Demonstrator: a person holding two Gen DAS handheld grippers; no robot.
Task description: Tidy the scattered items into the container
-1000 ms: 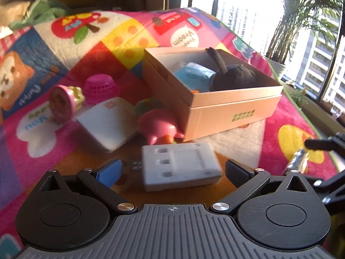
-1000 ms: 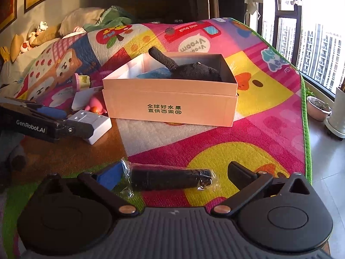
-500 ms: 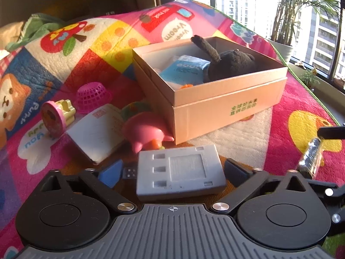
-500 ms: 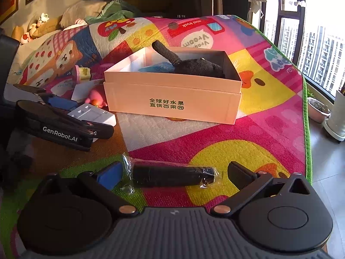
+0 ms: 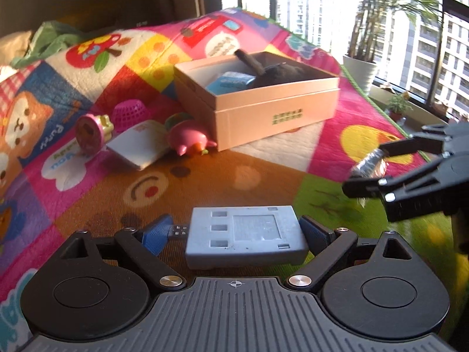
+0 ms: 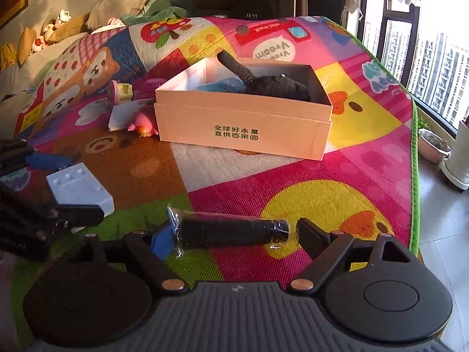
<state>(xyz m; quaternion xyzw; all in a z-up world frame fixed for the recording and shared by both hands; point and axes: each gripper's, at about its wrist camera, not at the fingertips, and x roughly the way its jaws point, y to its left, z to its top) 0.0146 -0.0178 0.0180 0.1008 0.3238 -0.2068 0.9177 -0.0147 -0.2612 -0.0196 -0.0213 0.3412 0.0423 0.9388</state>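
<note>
The grey block (image 5: 246, 236) sits between the jaws of the left gripper (image 5: 244, 234), gripped on both short ends and held above the play mat (image 5: 205, 176). The black wrapped cylinder (image 6: 233, 231) lies crosswise in the right gripper (image 6: 234, 234), jaws closed on its ends, also clear of the mat. The cardboard box (image 6: 243, 129) stands open on the mat ahead of both grippers, well apart from them, containing a black plush toy (image 6: 272, 86) and a blue packet (image 5: 230, 82). Beside the box's left wall lie a pink toy (image 5: 189, 140), a white card (image 5: 140, 146), a pink mesh ball (image 5: 130, 113) and a round stamp toy (image 5: 91, 130).
</note>
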